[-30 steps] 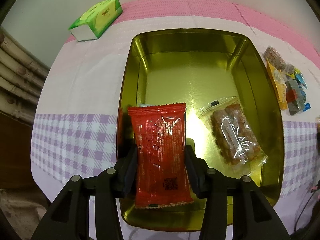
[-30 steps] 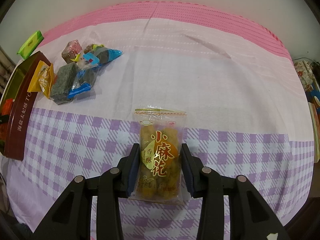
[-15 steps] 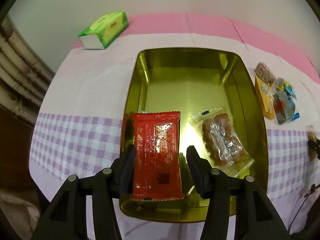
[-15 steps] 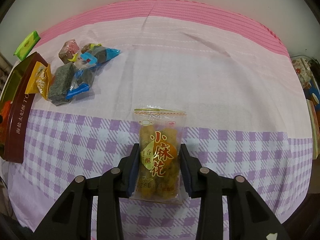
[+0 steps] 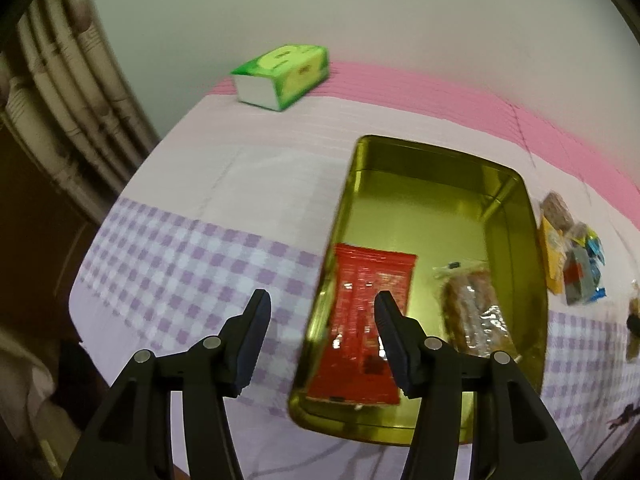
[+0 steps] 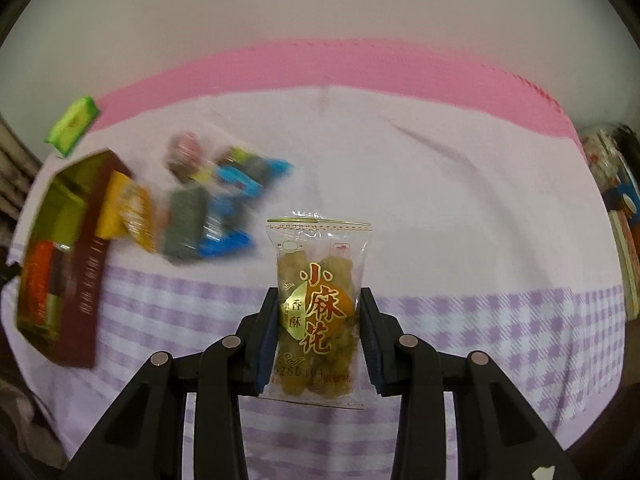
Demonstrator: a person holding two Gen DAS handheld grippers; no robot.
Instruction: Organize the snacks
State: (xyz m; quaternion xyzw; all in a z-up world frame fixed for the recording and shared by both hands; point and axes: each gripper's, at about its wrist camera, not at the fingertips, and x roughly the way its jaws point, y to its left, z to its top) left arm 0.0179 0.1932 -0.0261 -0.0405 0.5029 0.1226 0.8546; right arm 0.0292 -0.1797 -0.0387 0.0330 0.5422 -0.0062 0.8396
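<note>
A gold tin (image 5: 420, 200) lies on the tablecloth with a red packet (image 5: 368, 320) and a clear packet of brown twists (image 5: 476, 316) inside. My left gripper (image 5: 322, 296) hovers above the tin's left rim; its jaws are opening and hold nothing. My right gripper (image 6: 319, 296) is shut on a clear pack of golden fried twists (image 6: 320, 264) with red lettering, held upright above the checked cloth. In the right wrist view the tin (image 6: 86, 264) shows its brown outer wall at far left.
A pile of small wrapped snacks (image 6: 208, 208) and a yellow packet (image 6: 128, 208) lie just right of the tin. A green tissue pack (image 5: 284, 76) sits at the table's far left corner. Books or boxes (image 6: 624, 216) stand past the right edge.
My left gripper let go of the red packet, which now lies in the tin, then rose and shifted left. My right gripper closed on the twist pack and lifted it off the cloth.
</note>
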